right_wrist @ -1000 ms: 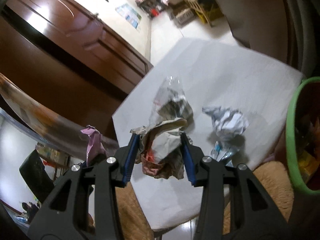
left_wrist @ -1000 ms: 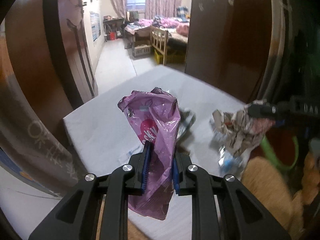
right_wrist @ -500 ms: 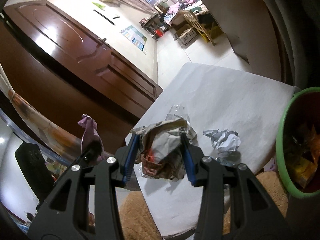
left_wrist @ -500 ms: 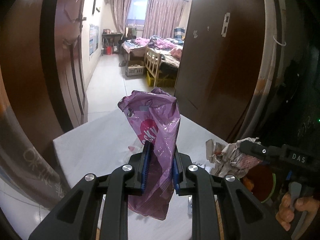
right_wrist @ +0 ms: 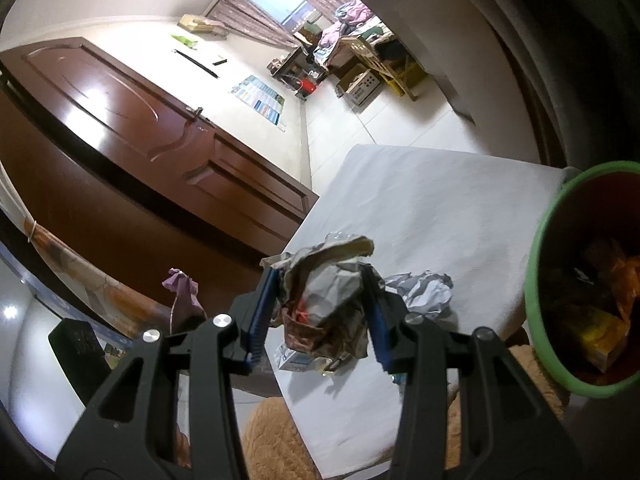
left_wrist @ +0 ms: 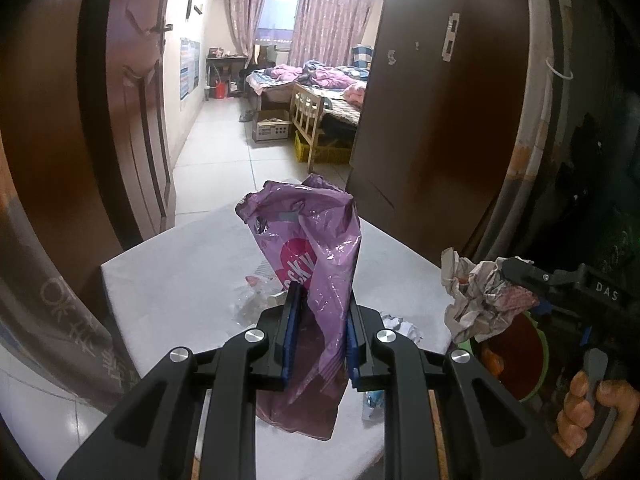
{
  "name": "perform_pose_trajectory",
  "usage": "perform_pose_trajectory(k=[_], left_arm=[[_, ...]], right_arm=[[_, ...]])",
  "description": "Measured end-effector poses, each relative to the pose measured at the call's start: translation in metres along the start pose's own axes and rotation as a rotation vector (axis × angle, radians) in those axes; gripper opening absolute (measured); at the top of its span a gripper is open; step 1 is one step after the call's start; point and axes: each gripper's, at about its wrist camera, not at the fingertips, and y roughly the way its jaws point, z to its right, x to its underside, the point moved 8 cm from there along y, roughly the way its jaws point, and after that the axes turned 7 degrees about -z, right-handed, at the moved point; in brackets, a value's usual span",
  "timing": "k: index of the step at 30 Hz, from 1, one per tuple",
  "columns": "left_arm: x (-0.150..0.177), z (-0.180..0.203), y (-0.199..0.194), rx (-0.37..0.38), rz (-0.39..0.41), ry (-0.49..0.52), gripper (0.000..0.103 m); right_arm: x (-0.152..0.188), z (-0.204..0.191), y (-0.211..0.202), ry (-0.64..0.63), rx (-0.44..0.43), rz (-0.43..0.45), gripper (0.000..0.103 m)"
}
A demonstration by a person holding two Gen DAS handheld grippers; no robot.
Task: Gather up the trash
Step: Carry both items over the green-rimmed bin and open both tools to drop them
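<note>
Trash is in both our grips and lifted clear of the desk (left_wrist: pixel 180 280): our left hand-held gripper (left_wrist: pixel 318 336) is clenched on a purple plastic wrapper (left_wrist: pixel 316 256), and our right hand-held gripper (right_wrist: pixel 318 316) is clenched on a crumpled paper wad (right_wrist: pixel 328 292). More litter lies on the white desk below: a crumpled white paper ball (right_wrist: pixel 426 290), a clear plastic scrap (left_wrist: pixel 256 300) and a small carton (right_wrist: pixel 294 360). The green-rimmed bin (right_wrist: pixel 536 280), already holding rubbish, sits just off the desk's right edge.

We judge the main risk to be the drop itself. The wad is loose and springy, so if we open over the rim rather than the mouth, it may glance off and fall to the floor. The wrapper is slick and hangs well below the jaws; it could slide out mid-carry, or cling to a pad when we let go. With both grippers heading for one bin, they may also collide, so we should go one at a time.
</note>
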Motion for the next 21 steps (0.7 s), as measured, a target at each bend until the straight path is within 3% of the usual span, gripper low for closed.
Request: perform_pose_trajectory(k=[15,21], left_arm=[[0.003,0.031,0.001,0.005,-0.002,0.060,0.017],[0.013,0.049,0.014,0.057,-0.048,0.054,0.017]], right_arm=[[-0.006,0.030,-0.020,0.085,-0.068,0.031,0.042],[-0.012,0.043,-0.043,0.113,-0.069,0.073,0.042]])
